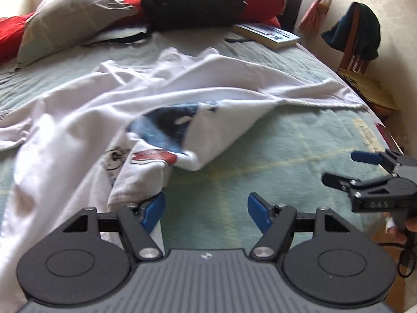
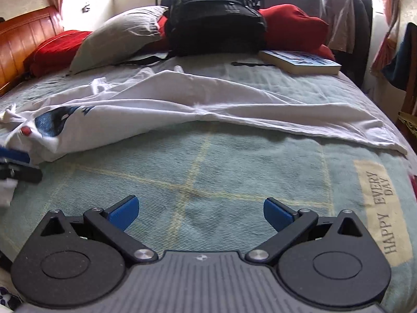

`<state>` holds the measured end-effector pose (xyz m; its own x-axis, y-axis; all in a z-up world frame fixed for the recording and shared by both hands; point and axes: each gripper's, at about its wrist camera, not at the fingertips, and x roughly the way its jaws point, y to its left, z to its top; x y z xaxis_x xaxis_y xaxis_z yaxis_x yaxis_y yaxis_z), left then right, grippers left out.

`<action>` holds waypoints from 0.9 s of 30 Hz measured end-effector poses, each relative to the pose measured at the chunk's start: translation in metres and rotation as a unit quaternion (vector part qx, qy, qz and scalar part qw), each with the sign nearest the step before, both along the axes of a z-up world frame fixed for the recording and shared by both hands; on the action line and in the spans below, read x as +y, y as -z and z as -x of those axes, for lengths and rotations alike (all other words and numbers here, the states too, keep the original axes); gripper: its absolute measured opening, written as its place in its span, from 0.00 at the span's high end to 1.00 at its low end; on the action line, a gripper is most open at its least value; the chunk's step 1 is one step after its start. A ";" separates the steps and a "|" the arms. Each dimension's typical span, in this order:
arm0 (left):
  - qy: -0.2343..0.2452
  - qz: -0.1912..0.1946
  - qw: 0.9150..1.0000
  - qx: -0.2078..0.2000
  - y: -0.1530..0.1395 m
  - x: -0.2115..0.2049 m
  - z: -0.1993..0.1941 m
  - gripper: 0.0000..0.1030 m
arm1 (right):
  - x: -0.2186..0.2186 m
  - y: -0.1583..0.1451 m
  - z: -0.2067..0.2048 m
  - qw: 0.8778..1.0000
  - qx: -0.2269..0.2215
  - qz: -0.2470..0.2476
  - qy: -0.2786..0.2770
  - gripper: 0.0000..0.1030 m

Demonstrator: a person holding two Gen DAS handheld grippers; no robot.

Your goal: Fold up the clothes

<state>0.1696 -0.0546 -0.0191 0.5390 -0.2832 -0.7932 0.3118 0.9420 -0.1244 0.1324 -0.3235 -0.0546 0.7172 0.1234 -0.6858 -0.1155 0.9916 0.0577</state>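
Note:
A white T-shirt (image 1: 86, 120) with a blue and red print lies crumpled across the green bedspread (image 1: 260, 161); one printed corner is folded over toward me. My left gripper (image 1: 206, 211) is open just above the bedspread. Its left pad (image 1: 153, 208) rests against the shirt's near edge, and only bedspread shows between the pads. My right gripper (image 1: 344, 168) hovers open at the right, held by a hand. In the right wrist view the right gripper (image 2: 200, 214) stands open over bare bedspread, short of the shirt (image 2: 208, 104). The left gripper (image 2: 15, 164) shows at the left edge.
A black backpack (image 2: 213, 18), a grey pillow (image 2: 117, 36), red cushions (image 2: 292, 26) and a book (image 2: 299, 61) sit at the far side of the bed. There is a wooden headboard (image 2: 23, 41) on the left. A chair (image 1: 354, 41) draped with a dark garment stands on the right.

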 end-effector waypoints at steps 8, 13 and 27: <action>-0.037 0.047 0.998 -0.016 -0.004 0.044 -0.046 0.32 | 0.016 -0.002 -0.006 0.998 0.010 -0.041 -0.048 0.00; -0.060 0.109 0.992 0.001 -0.001 0.071 -0.082 0.32 | 0.033 -0.003 -0.011 0.995 0.015 -0.057 -0.085 0.00; -0.052 0.146 0.987 0.030 0.006 0.095 -0.097 0.25 | 0.062 0.014 -0.054 0.959 0.059 -0.215 -0.175 0.00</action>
<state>0.2669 0.0399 -0.0249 0.5313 -0.4504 -0.7175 0.1985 0.8895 -0.4115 0.1862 -0.2612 -0.0683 0.5007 0.6319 -0.5916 -0.4044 0.7751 0.4855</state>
